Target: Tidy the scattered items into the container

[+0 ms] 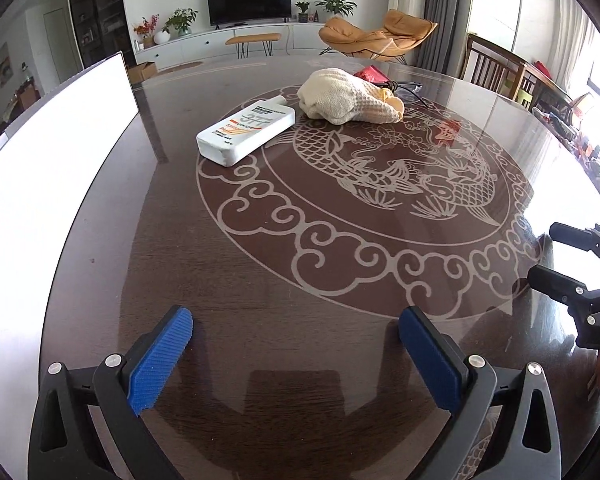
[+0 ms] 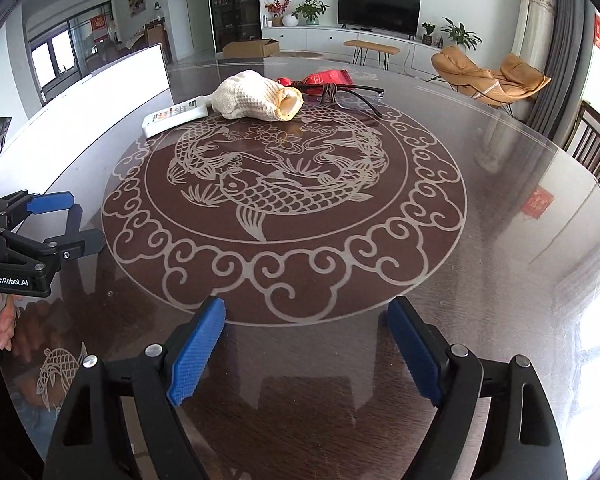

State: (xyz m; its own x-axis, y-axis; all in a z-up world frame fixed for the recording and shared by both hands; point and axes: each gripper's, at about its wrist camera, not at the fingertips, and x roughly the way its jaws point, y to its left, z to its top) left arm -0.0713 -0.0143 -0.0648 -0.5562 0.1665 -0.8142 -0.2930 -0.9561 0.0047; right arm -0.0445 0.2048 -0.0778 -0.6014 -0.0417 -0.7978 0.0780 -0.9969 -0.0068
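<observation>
Both grippers are held wide apart over the near part of the round table [image 1: 260, 320], and nothing is gripped by either. The left gripper [image 1: 296, 344] is seen with its blue pads spread and only bare tabletop between them; the same is shown for the right gripper [image 2: 306, 344].

From the left gripper, the white bottle [image 1: 246, 130] is found at about 11 o'clock, lying flat, its long axis run from 7 to 1 o'clock with the cap end pointed away. The rolled cloth [image 1: 350, 98] is placed just behind it at 12 o'clock, and the glasses [image 2: 342, 94] and red packet [image 2: 328, 78] lie beyond.

The white container [image 1: 60, 152] is set at the table's left edge, at 10 o'clock.

The bottle is judged nearer to the left hand, and its width, not its length, would need to be spanned.
</observation>
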